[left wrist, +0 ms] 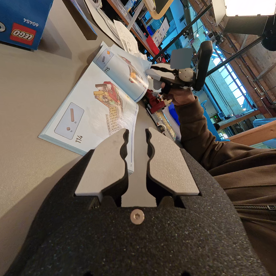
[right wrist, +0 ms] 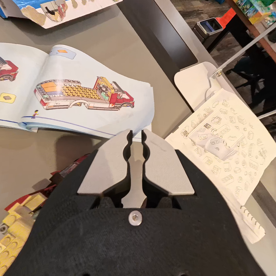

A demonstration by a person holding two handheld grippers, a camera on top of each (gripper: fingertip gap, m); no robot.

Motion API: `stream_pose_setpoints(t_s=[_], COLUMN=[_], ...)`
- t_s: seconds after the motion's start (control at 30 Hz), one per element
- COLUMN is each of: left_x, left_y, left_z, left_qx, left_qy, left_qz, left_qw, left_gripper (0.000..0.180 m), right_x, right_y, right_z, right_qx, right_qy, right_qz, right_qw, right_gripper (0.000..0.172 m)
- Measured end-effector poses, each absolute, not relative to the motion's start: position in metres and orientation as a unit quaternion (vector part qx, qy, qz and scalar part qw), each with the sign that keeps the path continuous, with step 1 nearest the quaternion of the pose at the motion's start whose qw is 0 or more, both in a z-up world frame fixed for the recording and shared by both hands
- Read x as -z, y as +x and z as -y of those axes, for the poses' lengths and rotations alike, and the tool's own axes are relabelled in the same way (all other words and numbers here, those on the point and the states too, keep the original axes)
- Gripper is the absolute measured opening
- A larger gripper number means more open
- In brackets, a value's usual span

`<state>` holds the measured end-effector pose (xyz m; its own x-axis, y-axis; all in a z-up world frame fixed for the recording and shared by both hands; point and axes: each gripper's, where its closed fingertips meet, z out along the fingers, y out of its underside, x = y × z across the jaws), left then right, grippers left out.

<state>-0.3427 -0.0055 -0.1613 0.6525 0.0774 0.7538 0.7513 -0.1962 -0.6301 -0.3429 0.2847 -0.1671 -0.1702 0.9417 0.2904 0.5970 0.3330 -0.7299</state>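
Note:
An open instruction booklet (left wrist: 92, 113) lies on the beige table (left wrist: 22, 104). My left gripper (left wrist: 137, 131) is open and empty, hovering over the booklet's near edge. My right gripper (right wrist: 137, 132) has its jaws a little apart at the corner of a raised, curled page (right wrist: 104, 116). The page's edge runs into the gap, but the pads do not press on it. In the left wrist view the right gripper (left wrist: 152, 77) meets that curled page's edge. A partly built red, yellow and grey brick truck (left wrist: 156, 103) stands beside the booklet, and it also shows below my right gripper (right wrist: 19, 209).
A blue toy box (left wrist: 22, 22) stands at the table's far side. A white paper bag printed with brick outlines (right wrist: 221, 149) lies at the table's right edge. A person's brown sleeve (left wrist: 194, 127) reaches across. Shelves and a chair stand beyond the table. About 30 centimeters separates my left fingertips from my right.

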Motion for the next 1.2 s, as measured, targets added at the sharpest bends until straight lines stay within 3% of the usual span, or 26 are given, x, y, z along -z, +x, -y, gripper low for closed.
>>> stream_pose_setpoints(t_s=[0.33,0.9,1.1,1.2], left_x=[0.162,0.161,0.165,0.167], left_y=[-0.342,-0.332,-0.33,-0.329], left_z=[0.005,0.003,0.001,0.0], left_qx=[0.297,0.292,0.287,0.281], left_qy=[-0.716,-0.732,-0.743,-0.749], left_qz=[0.289,0.258,0.254,0.254], left_qw=[0.562,0.558,0.548,0.544], left_gripper=[0.023,0.028,0.028,0.028], right_x=[0.174,0.13,0.105,0.114], right_y=[-0.339,-0.171,-0.041,0.022], right_z=[-0.296,-0.295,-0.445,-0.544], right_qx=[-0.293,-0.225,-0.046,0.049], right_qy=[-0.577,-0.543,-0.605,-0.668], right_qz=[0.697,0.725,0.702,0.667], right_qw=[0.31,0.359,0.372,0.326], right_gripper=[0.02,0.032,0.03,0.03])
